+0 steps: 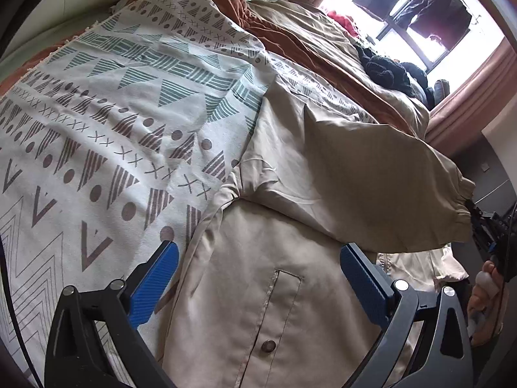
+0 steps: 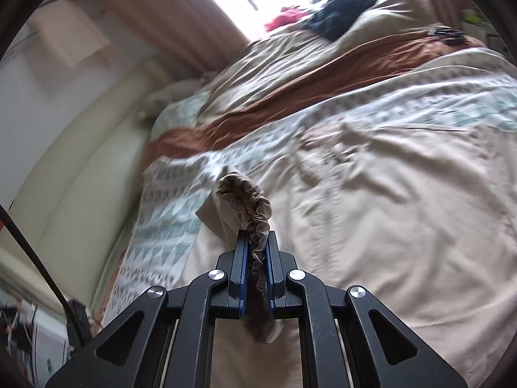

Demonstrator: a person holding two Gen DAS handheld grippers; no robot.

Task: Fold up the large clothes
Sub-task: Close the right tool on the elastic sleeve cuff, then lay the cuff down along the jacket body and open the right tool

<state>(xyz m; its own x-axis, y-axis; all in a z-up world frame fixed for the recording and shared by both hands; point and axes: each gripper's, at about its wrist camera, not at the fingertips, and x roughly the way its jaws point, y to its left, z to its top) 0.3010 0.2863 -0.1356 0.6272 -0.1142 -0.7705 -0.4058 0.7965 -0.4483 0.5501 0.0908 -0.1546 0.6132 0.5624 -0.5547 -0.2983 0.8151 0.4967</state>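
Beige cuff [image 2: 255, 223] pinched in right tool [image 2: 257, 242].

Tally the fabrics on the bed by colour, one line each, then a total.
Beige jacket, its cuff clamped in the right gripper: 1
Patterned white throw: 1
Rust-orange blanket: 1
Tan duvet: 1
Black garment: 1
Red garment: 1
Total: 6

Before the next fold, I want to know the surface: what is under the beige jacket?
The beige jacket lies on a patterned blanket spread over the bed. The blanket shows beside it; what is directly beneath the jacket is covered.
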